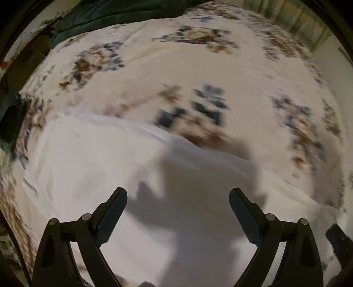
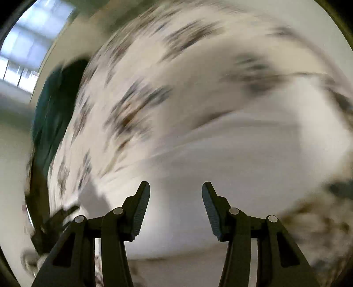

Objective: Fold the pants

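Below the left wrist cam, white pants (image 1: 106,159) lie spread flat on a bed w/ a floral sheet (image 1: 198,66); the garment's far edge runs as a pale seam across mid-frame, printed blue-brown flowers beyond it. Left gripper (image 1: 178,198) hangs above the white cloth, fingers (image 1: 114,212) spread wide, nothing between them, its shadow falling on the fabric underneath. Dark green cloth (image 1: 106,15) sits bunched at the bed's far left corner. A dark object at the lower right edge is too blurred to identify.

Right wrist cam: heavy motion blur. Right gripper (image 2: 176,194) has its fingers (image 2: 141,209) parted approx halfway, released, empty, over the white pants (image 2: 242,159). Floral sheet (image 2: 136,99) smears past behind, dark green cloth (image 2: 55,106) at left, a bright window (image 2: 26,44) in the upper left corner.
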`<act>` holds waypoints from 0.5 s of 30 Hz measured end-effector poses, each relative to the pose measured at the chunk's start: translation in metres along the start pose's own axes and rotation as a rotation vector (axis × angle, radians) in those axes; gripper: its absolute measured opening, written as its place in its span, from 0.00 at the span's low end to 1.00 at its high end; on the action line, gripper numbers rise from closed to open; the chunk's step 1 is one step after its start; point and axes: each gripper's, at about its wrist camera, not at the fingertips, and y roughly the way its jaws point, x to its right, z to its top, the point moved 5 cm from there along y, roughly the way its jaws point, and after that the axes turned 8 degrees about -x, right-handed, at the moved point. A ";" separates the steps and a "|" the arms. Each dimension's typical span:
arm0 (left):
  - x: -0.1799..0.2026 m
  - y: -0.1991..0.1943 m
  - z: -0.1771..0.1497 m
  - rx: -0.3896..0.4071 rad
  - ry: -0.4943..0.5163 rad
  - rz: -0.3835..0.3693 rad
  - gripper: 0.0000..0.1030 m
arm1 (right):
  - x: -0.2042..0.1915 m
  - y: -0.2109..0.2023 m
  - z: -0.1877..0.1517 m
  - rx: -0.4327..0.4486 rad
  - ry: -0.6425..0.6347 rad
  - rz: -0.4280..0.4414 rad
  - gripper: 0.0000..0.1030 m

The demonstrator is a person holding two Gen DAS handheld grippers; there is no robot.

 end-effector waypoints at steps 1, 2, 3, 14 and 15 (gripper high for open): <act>-0.015 0.007 0.010 -0.006 -0.012 0.019 0.92 | -0.027 0.030 0.009 -0.044 -0.044 0.037 0.50; -0.026 0.011 0.016 -0.009 -0.026 0.023 0.92 | -0.043 0.053 0.014 -0.085 -0.075 0.057 0.49; -0.041 0.016 0.023 -0.012 -0.046 0.036 0.92 | -0.052 0.069 0.017 -0.110 -0.098 0.042 0.47; -0.121 0.041 0.033 -0.091 -0.127 -0.046 0.92 | -0.024 0.109 0.053 -0.213 0.036 -0.184 0.08; -0.123 0.031 0.035 -0.077 -0.139 -0.068 0.92 | -0.043 0.103 0.057 -0.208 -0.005 -0.185 0.15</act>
